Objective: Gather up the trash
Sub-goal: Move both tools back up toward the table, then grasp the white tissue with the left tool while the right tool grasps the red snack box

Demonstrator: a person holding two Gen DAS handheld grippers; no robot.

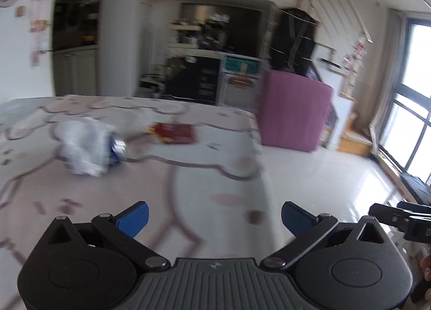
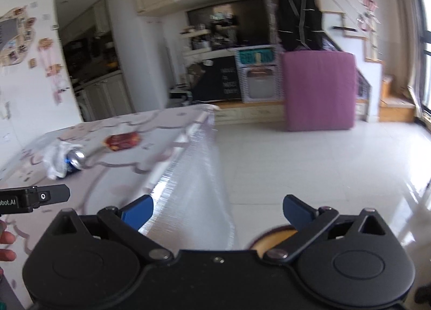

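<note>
A crumpled white plastic bag (image 1: 83, 145) lies on the patterned table (image 1: 175, 188) with a blue and silver can (image 1: 118, 149) against its right side. A red flat wrapper (image 1: 175, 133) lies farther back. My left gripper (image 1: 215, 218) is open and empty, above the table's near part, well short of the trash. My right gripper (image 2: 217, 211) is open and empty, over the table's right edge. In the right wrist view the bag (image 2: 58, 159), can (image 2: 76, 160) and wrapper (image 2: 122, 141) lie far to the left.
A clear plastic cover (image 2: 196, 175) hangs off the table's right edge. A pink padded block (image 1: 293, 110) stands on the tiled floor (image 1: 323, 183). Shelves and cabinets line the far wall. A round wooden thing (image 2: 274, 240) shows below my right gripper.
</note>
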